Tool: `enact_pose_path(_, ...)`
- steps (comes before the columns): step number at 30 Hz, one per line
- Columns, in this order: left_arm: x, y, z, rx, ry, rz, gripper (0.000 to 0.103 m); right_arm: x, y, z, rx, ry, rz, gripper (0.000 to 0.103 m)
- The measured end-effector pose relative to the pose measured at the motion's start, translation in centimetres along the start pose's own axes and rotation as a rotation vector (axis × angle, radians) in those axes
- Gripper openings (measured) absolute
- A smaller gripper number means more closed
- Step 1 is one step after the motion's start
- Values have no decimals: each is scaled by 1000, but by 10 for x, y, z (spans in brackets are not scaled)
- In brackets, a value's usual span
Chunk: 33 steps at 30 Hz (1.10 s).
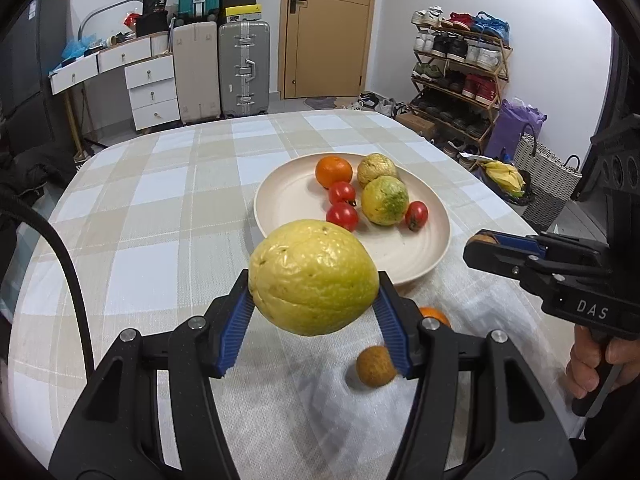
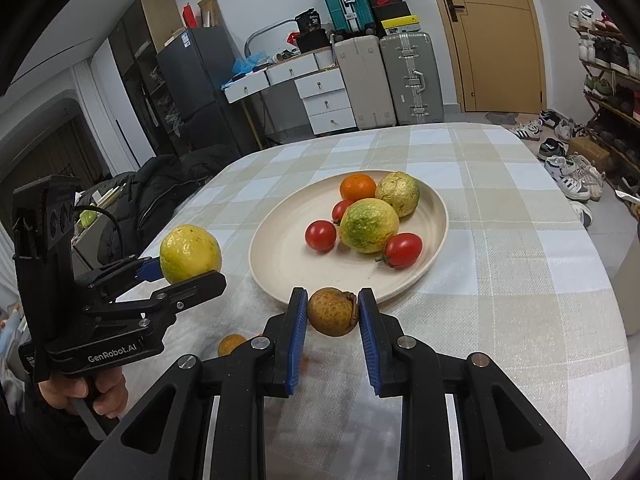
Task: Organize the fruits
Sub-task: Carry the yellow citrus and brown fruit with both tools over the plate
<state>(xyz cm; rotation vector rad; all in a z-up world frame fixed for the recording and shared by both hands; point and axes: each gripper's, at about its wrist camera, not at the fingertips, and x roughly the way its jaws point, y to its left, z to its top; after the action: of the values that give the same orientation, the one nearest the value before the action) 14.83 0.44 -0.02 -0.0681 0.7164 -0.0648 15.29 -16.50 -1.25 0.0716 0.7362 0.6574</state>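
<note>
the big yellow fruit [image 1: 314,278] is pinched between the blue pads of the left gripper [image 1: 314,300], jaws about half spread, held above the checked tablecloth [image 1: 160,184]. the cream plate [image 1: 280,196] lies at about one o'clock from that claw, near, its rim just past the fruit. the fruit is dimpled and scarred, its long axis crosswise between the pads. the right gripper [image 2: 333,314] is clamped on a small brown fruit [image 2: 333,312], with the plate at twelve o'clock, its near rim just beyond. likely the right hand is nearer. the plate holds an orange [image 2: 358,187], three tomatoes and two yellow-green fruits.
</note>
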Motion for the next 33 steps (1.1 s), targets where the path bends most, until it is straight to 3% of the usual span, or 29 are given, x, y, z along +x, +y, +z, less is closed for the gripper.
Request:
enact_pose_path(17, 41, 4, 21, -26, 18, 22, 56, 24, -11, 12, 17, 27, -14, 26)
enact_pose_path(25, 63, -7, 24, 13, 52, 8, 56, 35, -16, 14, 21, 54, -22, 26)
enact_pose_path(33, 77, -16, 27, 70, 69, 43, 56, 44, -15, 16, 8, 73, -21, 26)
